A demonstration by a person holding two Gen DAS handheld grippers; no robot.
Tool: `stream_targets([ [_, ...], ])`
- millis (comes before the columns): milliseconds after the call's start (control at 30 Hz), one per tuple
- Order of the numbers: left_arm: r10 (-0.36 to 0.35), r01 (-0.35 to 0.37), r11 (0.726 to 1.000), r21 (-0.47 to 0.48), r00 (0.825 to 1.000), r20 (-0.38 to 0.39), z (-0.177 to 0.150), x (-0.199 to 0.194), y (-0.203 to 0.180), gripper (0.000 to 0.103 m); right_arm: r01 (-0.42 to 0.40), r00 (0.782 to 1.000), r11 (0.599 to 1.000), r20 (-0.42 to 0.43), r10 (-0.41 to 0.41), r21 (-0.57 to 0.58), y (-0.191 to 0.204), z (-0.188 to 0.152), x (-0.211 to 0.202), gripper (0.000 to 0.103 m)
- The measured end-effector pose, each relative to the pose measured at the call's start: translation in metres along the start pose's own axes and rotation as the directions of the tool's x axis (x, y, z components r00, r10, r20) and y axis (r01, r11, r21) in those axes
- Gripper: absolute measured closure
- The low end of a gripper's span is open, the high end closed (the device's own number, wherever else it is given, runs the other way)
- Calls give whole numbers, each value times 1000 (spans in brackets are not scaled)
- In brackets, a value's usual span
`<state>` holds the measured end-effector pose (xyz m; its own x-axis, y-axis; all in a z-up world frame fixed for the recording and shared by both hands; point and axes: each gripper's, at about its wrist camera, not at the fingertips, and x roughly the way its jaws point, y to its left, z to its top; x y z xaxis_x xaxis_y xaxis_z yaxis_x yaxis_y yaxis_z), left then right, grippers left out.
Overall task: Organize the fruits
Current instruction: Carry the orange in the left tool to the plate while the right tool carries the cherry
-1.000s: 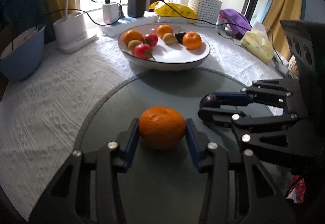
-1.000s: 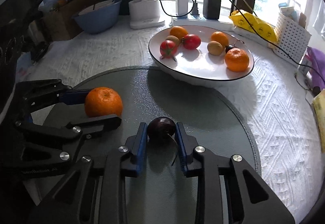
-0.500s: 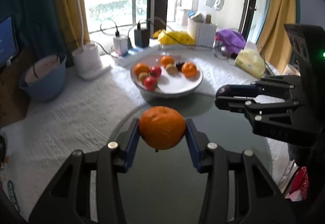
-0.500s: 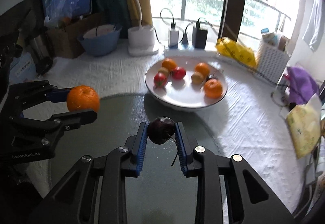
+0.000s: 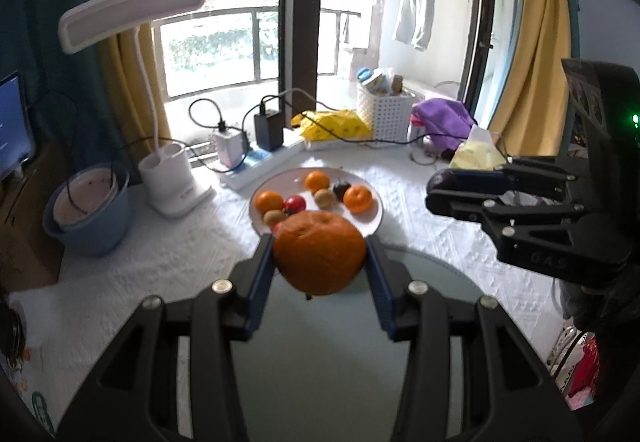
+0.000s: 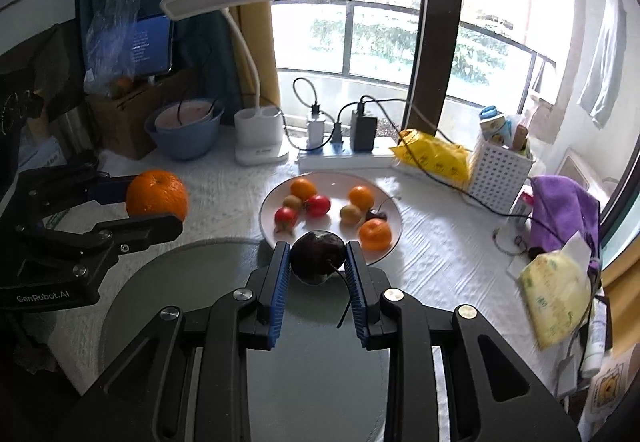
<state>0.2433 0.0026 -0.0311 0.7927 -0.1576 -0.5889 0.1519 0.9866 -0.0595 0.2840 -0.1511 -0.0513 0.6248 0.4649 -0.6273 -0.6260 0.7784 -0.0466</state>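
1. Left hand-held gripper (image 5: 320, 256) clamped on orange (image 5: 320, 252), stem dimple facing up, above grey mat (image 5: 320, 362).
2. Right hand-held gripper (image 6: 318, 258) clamped on dark cherry (image 6: 317, 257), stem trailing down, near plate (image 6: 268, 226).

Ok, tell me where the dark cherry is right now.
The dark cherry sits clamped in the right gripper, centre of the right wrist view, before the white plate.

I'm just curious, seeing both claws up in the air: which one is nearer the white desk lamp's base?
Left. The left gripper, holding the orange, is on the side of the lamp base. The right gripper, holding the dark cherry, sits nearer the plate, farther from the lamp.
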Motion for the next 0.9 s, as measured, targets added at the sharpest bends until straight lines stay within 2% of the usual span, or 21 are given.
stream_targets([
  [367,-30,30,1000,-3,999,-29,20,50,6,57,18,1000,1000,-12,-17,18,-34,17,30,73],
  [900,-115,103,992,-78,979,-170,3,145,19,57,-36,990,998,-136,43,54,-48,8,109,73],
])
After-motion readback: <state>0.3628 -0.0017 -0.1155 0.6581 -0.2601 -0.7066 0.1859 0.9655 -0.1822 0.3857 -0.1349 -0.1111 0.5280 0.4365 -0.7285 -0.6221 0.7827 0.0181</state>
